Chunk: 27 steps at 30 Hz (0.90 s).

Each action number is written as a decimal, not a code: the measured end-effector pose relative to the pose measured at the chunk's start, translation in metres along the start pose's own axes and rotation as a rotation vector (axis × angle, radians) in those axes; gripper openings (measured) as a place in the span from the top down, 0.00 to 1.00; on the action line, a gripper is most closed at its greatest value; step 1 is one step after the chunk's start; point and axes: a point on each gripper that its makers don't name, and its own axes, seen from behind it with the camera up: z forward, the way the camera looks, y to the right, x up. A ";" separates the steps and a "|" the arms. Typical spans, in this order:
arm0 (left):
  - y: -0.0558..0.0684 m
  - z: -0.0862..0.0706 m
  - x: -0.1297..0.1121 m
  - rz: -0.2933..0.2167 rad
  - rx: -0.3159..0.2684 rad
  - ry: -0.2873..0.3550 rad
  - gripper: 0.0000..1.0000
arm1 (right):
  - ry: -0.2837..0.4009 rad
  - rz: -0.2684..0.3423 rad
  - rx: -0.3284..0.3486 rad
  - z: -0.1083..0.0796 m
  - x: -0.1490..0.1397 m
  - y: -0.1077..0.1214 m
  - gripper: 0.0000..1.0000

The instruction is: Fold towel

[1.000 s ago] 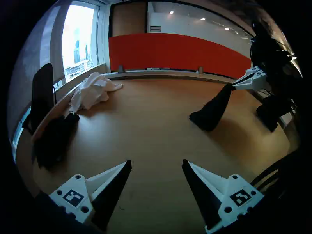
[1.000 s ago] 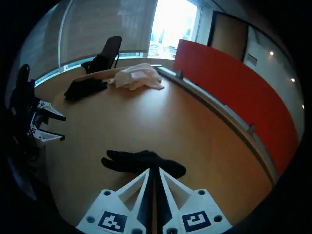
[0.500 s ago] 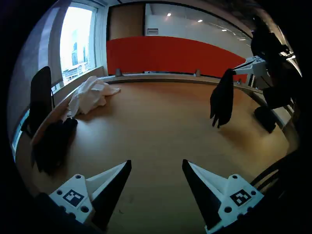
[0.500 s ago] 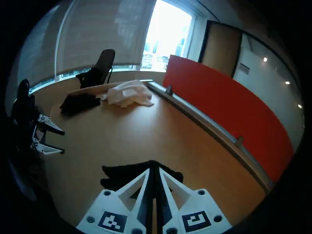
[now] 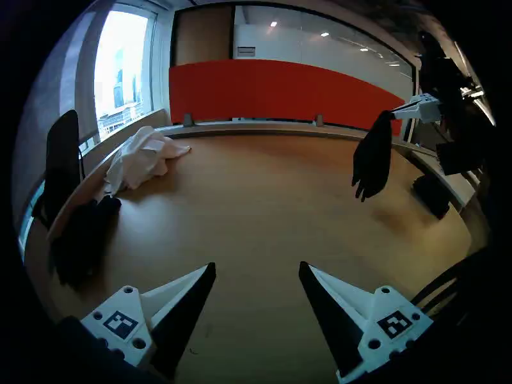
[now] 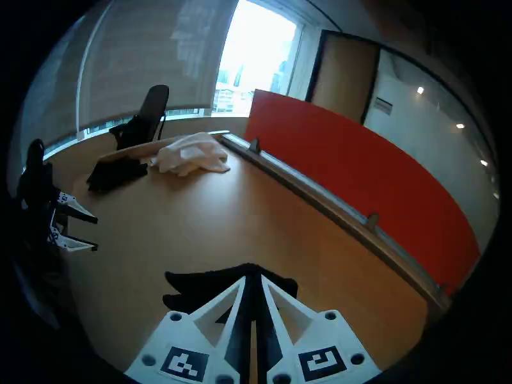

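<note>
A black towel hangs in the air above the wooden table, pinched at its top by my right gripper at the far right of the left gripper view. In the right gripper view the same black towel droops just past my right gripper, whose fingers are shut on it. My left gripper is open near the table's front edge with nothing between its fingers. In the right gripper view, the left gripper sits at the far left, held by a dark-sleeved arm.
A crumpled white cloth lies at the back left of the table, with a dark pile nearer on the left edge. A black chair stands by the window. A red partition runs along the far edge. A dark object rests at the right.
My right gripper has lifted the black towel off the table; it now hangs free and has shifted slightly right. The left gripper has stayed open and almost still.
</note>
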 end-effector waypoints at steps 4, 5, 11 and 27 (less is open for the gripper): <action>0.002 0.002 0.002 0.001 -0.005 -0.001 0.03 | -0.004 0.018 -0.022 -0.010 -0.007 0.014 0.98; 0.003 0.002 0.002 0.001 -0.006 -0.002 0.03 | -0.005 0.024 -0.029 -0.012 -0.009 0.019 0.98; 0.004 0.004 0.003 0.005 -0.007 -0.006 0.03 | -0.021 0.040 -0.069 -0.029 -0.025 0.044 0.98; 0.010 0.011 0.007 0.025 -0.011 -0.021 0.03 | -0.052 0.102 -0.160 -0.069 -0.066 0.108 0.98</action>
